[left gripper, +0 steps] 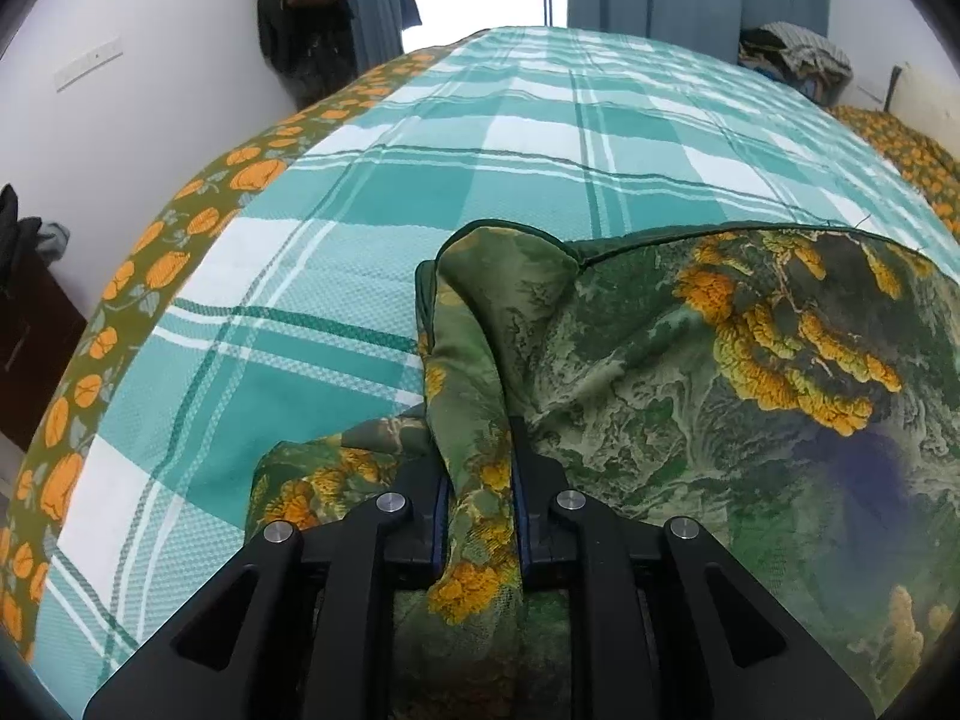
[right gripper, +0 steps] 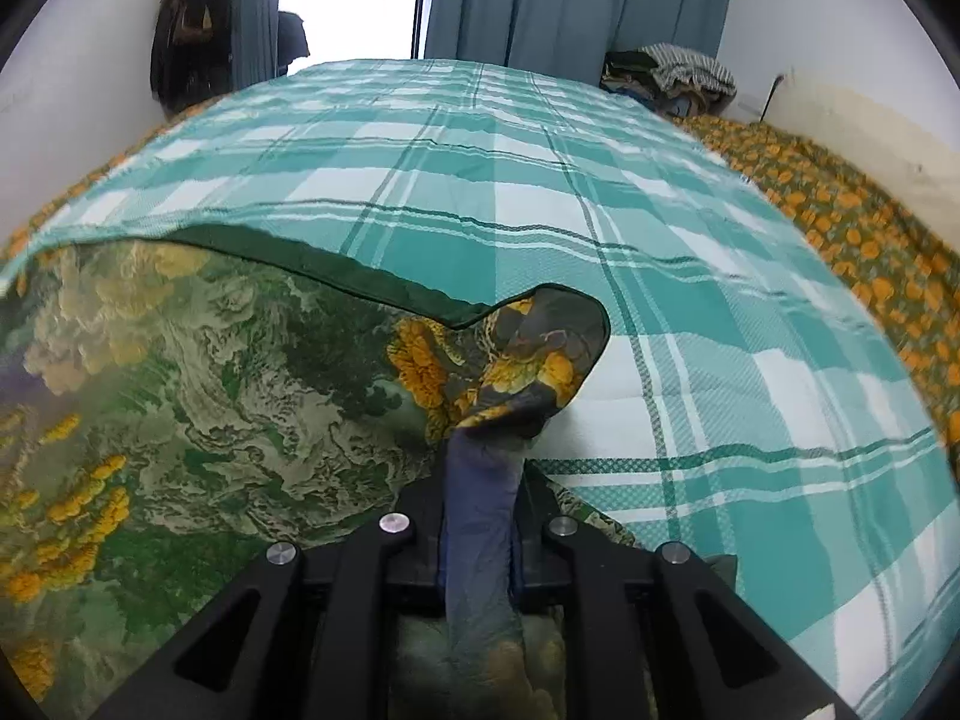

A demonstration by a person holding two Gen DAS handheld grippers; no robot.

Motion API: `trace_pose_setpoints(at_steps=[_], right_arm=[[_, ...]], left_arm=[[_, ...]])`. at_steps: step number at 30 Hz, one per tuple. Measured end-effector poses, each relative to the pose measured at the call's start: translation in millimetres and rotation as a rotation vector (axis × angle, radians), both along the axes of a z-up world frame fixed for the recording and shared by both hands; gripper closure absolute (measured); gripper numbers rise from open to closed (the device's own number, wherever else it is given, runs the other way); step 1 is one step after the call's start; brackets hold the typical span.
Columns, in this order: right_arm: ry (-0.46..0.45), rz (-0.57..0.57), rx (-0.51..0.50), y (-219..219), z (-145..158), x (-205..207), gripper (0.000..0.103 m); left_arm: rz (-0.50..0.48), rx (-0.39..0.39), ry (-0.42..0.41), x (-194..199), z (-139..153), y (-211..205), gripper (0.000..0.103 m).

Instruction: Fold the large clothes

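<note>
A bed fills the room ahead of both grippers, spread with 1 teal-and-white checked sheet [left gripper: 540, 138] over an olive bedcover with orange flowers [left gripper: 120, 300] that shows along both edges. Beyond the bed's far end hang 2 blue curtains [right gripper: 558, 0] either side of a bright doorway; dark clothes hang on the white wall to the far left, and a heap of folded textiles [right gripper: 678, 78] sits far right.

1 green printed cloth with yellow blooms [left gripper: 720, 372] lies on the sheet, spread between the 2 grippers. The left gripper [left gripper: 479, 480] pinches a bunched corner of it between its narrow jaws. The right gripper [right gripper: 480, 516] likewise clamps the opposite gathered corner, whose curled tip blocks the sheet just ahead.
</note>
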State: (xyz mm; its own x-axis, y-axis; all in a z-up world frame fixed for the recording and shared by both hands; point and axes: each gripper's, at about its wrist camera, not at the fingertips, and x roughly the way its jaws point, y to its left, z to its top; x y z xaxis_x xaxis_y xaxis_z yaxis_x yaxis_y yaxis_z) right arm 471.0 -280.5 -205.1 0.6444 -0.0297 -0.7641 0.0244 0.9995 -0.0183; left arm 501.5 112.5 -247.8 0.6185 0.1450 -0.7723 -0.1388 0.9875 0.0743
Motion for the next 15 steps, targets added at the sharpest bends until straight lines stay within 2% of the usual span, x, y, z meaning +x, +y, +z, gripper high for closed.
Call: trace_pose_setpoints(at_steps=[3, 5, 7, 8, 11, 13, 15], right_arm=[[0.024, -0.036, 0.214, -31.7, 4.7, -2.7, 0.079], [0.048, -0.091, 0.329, -57.5, 10.2, -6.3, 0.052], [0.034, -0.14, 0.392, -78.8, 22.2, -14.4, 0.041], [0.008, -0.144, 0.39, -87.0, 34.7, -21.6, 0.041], [-0.066, -0.096, 0.308, -88.3, 70.1, -42.1, 0.041], [-0.106, -0.048, 0.32, -86.2, 89.8, -54.3, 0.041], [-0.132, 0.029, 0.385, -75.5, 106.8, -70.9, 0.041]], left_arm=[[-0.004, -0.01, 0.016, -2.3, 6.1, 3.7, 0.08], [-0.002, -0.025, 0.031, -5.1, 14.3, 9.1, 0.064], [0.018, -0.047, 0.036, -12.2, 27.8, 18.7, 0.029], [0.025, -0.066, 0.028, -18.2, 35.3, 23.8, 0.025], [0.013, -0.117, 0.003, -38.2, 54.2, 30.8, 0.023], [0.003, -0.123, -0.023, -53.3, 65.2, 29.6, 0.023], [-0.017, -0.132, -0.05, -67.7, 72.3, 25.2, 0.021]])
